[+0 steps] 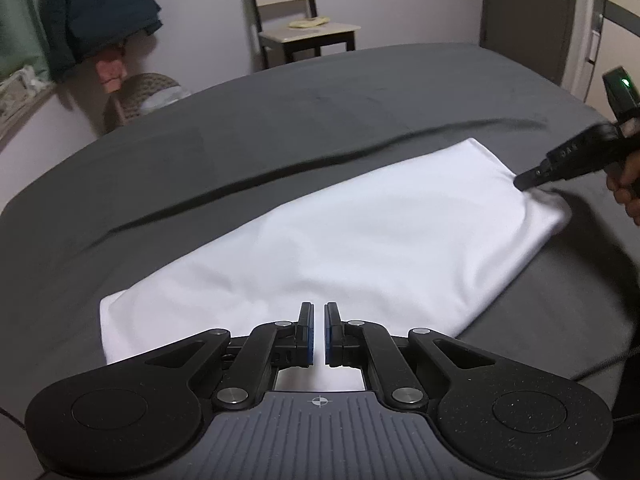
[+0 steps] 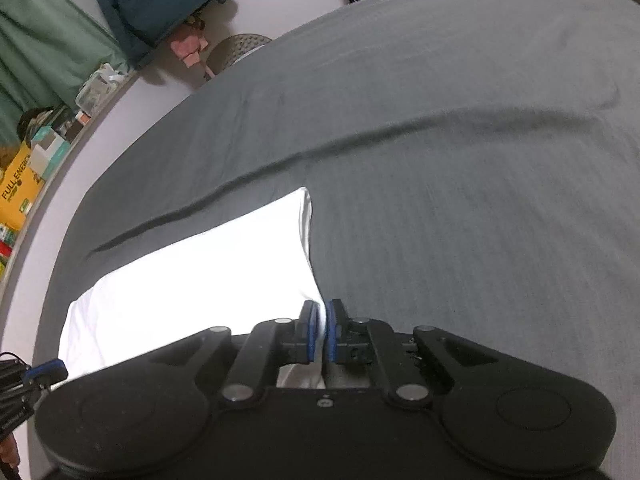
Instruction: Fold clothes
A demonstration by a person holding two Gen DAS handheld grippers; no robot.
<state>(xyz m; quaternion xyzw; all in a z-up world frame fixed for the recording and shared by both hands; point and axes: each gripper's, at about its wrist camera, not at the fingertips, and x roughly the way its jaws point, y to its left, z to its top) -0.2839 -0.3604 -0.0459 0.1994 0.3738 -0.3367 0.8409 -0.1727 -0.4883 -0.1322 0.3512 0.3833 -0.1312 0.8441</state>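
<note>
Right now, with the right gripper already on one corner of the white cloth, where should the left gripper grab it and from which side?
Probably the near-left corner of the white cloth, approached low from the near edge. The right gripper pinches the near right corner; the left gripper hovers over the near edge with its narrow gap empty. That corner lies flat on the grey bed, matching the held one.

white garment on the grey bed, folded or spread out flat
Folded: the white garment lies as a neat long rectangle with no sleeves showing on the grey bed sheet.
</note>
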